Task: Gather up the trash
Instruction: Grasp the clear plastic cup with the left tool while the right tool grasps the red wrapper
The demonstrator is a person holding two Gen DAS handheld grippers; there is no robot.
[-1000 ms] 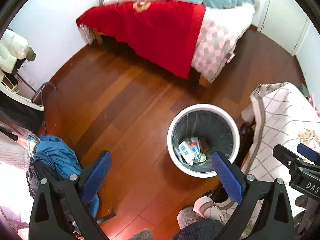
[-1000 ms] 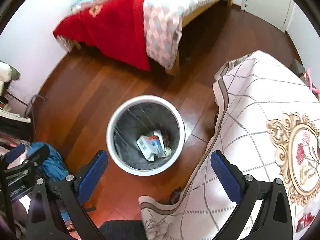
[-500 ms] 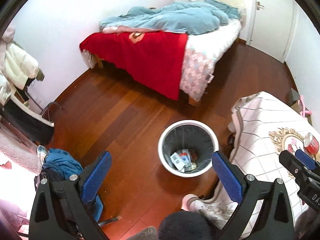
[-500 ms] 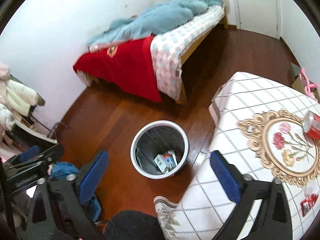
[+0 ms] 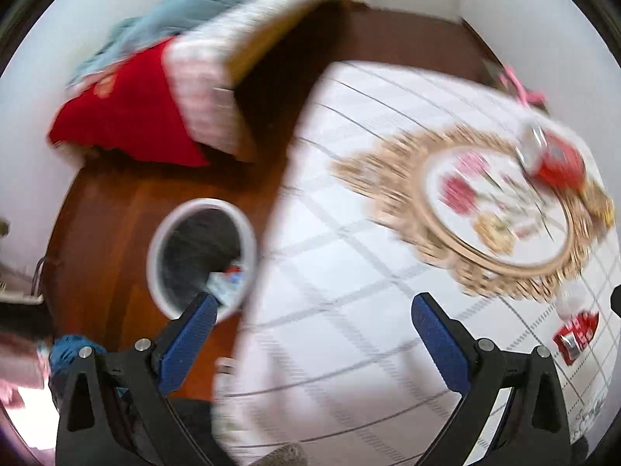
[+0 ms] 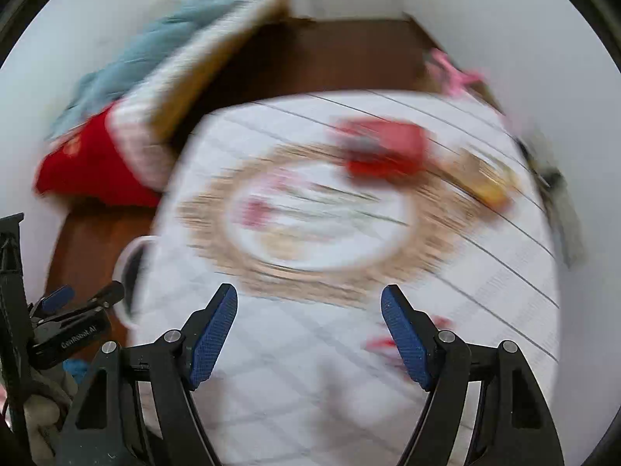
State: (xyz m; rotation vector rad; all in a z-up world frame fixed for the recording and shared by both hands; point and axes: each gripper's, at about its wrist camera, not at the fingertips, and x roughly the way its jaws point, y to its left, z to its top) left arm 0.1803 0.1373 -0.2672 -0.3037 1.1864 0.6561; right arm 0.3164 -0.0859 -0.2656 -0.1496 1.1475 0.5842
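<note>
Step in hand: reaching for trash. The can lies on the desk at 12 o'clock. Right hand-held gripper empty, jaws closing; left hand-held gripper spread, empty. Next: centre over can.

white checked tablecloth, red can

The only lettering I can read is "GenRobot.AI", white on the black body of the left hand-held gripper; everything else is blurred.
</note>
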